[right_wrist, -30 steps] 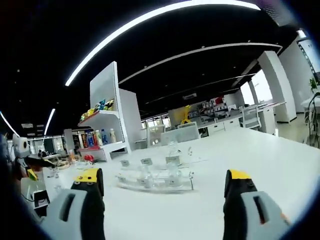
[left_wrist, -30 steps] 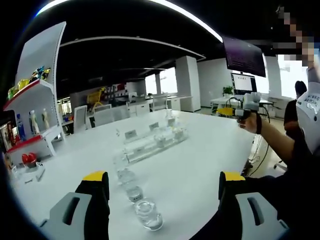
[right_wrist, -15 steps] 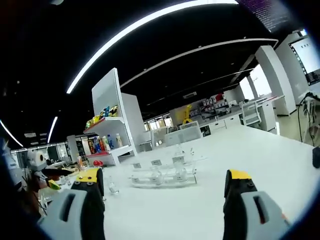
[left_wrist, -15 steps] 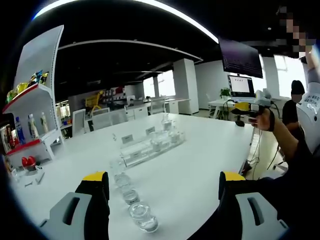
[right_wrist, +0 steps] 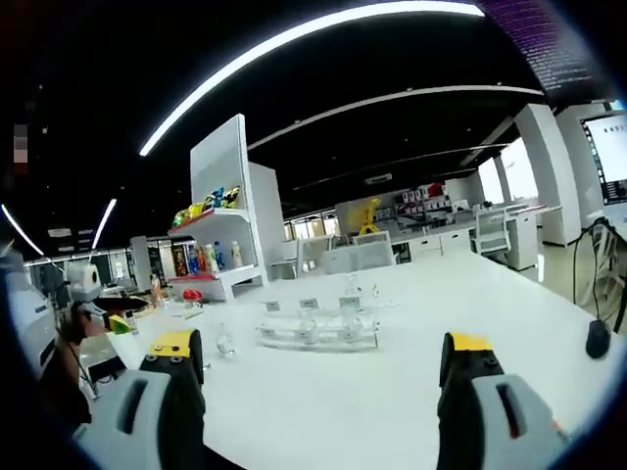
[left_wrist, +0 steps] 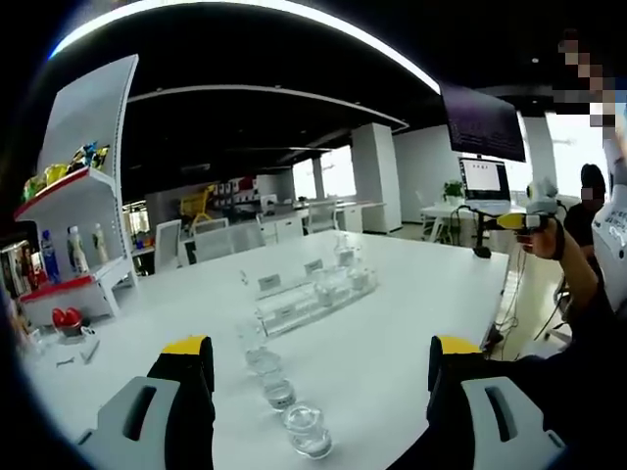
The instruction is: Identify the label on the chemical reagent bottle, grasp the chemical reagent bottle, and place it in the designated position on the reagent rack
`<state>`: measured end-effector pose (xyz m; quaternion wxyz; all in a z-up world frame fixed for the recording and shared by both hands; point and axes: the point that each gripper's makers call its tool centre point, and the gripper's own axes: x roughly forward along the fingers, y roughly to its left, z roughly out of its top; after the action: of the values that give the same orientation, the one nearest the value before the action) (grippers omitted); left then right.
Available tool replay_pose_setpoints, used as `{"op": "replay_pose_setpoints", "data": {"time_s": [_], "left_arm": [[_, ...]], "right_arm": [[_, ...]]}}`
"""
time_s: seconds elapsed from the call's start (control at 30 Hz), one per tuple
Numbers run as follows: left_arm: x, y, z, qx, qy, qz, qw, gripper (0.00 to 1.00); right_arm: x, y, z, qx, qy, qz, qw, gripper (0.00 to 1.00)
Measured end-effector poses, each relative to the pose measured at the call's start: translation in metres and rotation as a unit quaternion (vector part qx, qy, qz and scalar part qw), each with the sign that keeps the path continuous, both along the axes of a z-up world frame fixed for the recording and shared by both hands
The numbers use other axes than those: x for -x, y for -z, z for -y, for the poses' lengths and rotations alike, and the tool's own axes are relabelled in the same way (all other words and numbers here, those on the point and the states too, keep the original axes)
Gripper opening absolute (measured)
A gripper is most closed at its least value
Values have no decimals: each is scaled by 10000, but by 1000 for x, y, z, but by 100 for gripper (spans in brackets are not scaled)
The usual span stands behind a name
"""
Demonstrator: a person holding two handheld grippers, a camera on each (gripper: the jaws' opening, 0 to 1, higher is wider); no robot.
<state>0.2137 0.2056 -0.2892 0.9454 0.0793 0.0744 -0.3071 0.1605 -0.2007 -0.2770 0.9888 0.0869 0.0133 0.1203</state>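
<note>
Bottles point(left_wrist: 279, 387) in a row low in frame and the rack point(left_wrist: 315, 297) at centre look farther than before: we have drawn back, both grippers point(left_wrist: 318, 357) point(right_wrist: 318, 357) spread apart and empty, grasping not yet begun.

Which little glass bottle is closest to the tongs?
In the left gripper view, the bottle at the bottom end of the row, between the left tongs, is closest. The other bottles line up behind it toward the clear rack.

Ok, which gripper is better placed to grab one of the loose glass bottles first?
Left, probably. The left gripper hangs open right over the row of bottles; the right gripper, also open, sits farther back from them.
</note>
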Motion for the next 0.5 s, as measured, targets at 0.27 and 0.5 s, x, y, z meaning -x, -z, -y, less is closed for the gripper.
{"op": "replay_pose_setpoints", "data": {"time_s": [0.27, 0.5], "left_arm": [[4, 10, -1, -25, -49, -34, 10000, 90], [5, 14, 0, -55, -46, -97, 9999, 90]], "right_arm": [[8, -11, 2, 209, -9, 27, 9998, 97], [16, -10, 6, 477, 11, -39, 9989, 97]]}}
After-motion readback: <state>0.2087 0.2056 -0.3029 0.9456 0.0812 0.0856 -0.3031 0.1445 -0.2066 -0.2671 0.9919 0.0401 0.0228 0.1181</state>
